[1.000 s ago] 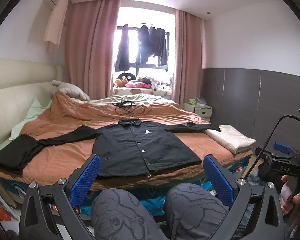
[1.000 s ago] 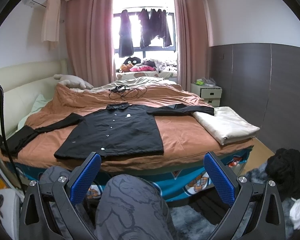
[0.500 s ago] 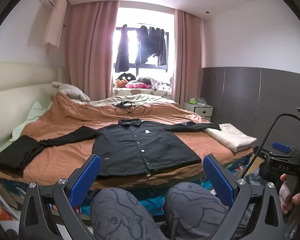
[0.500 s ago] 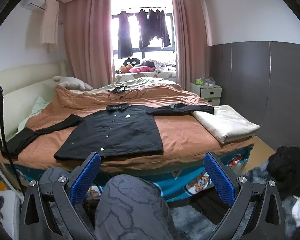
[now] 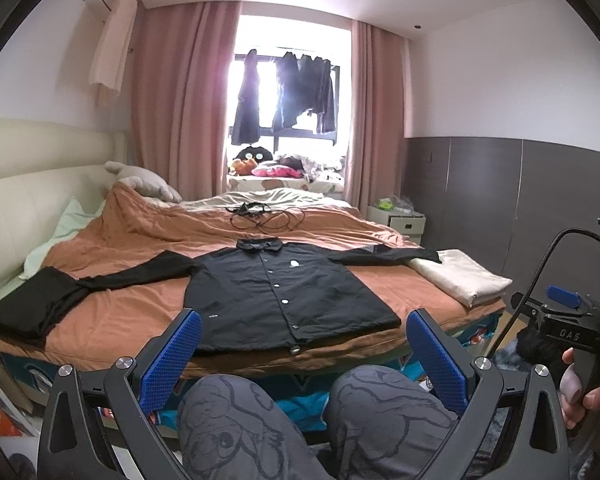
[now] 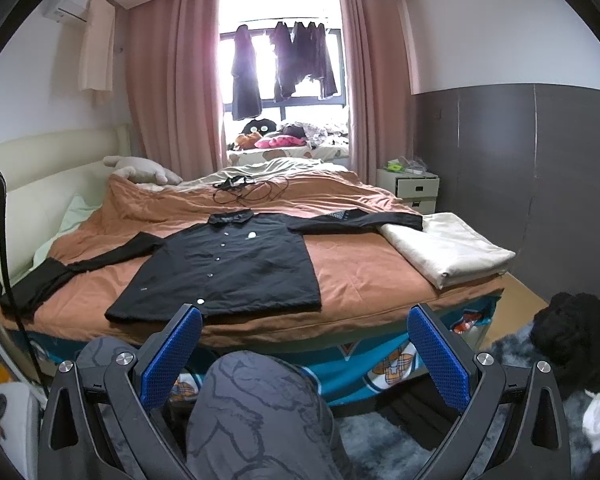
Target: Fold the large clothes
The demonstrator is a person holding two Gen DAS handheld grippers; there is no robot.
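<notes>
The long-sleeved black button-up shirt (image 5: 284, 292) lies flat by the orange-covered bed's (image 5: 140, 304) near edge, well beyond both spread, empty tongs: left tongs (image 5: 304, 356), right tongs (image 6: 304, 354).

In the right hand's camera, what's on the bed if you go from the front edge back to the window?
black shirt → tangle of black cable → pale sheet → toys on the windowsill

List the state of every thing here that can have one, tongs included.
Black shirt: spread flat on the bed, buttoned, sleeves out, unfolded.
Cream cloth: folded, at the bed's corner.
Curtains: drawn open.
Left tongs: open, empty.
Right tongs: open, empty.
</notes>
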